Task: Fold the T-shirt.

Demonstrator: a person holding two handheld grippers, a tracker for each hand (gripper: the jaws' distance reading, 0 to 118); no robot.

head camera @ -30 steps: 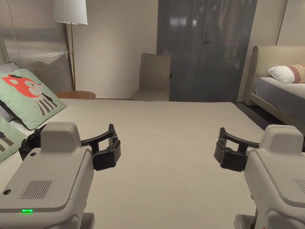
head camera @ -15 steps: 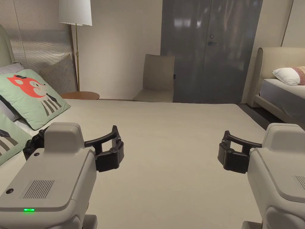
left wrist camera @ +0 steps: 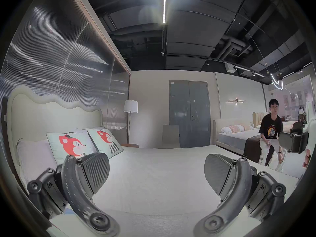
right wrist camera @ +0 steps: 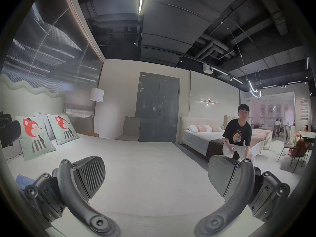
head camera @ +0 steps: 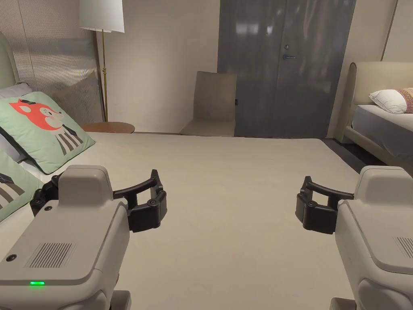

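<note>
While both the left gripper (left wrist camera: 156, 175) and right gripper (right wrist camera: 155, 177) hover agape over the bed (head camera: 226, 181), no T-shirt lies there; such cloth would be light, limp, best pinched at hem corners.

A wide stretch of bare beige bed (head camera: 226, 181) lies open ahead, between and beyond both grippers. Fox-print cushions (head camera: 42, 129) crowd its left edge. A floor lamp (head camera: 101, 60), a chair (head camera: 211, 105) and a second bed (head camera: 379, 125) stand well beyond.
</note>
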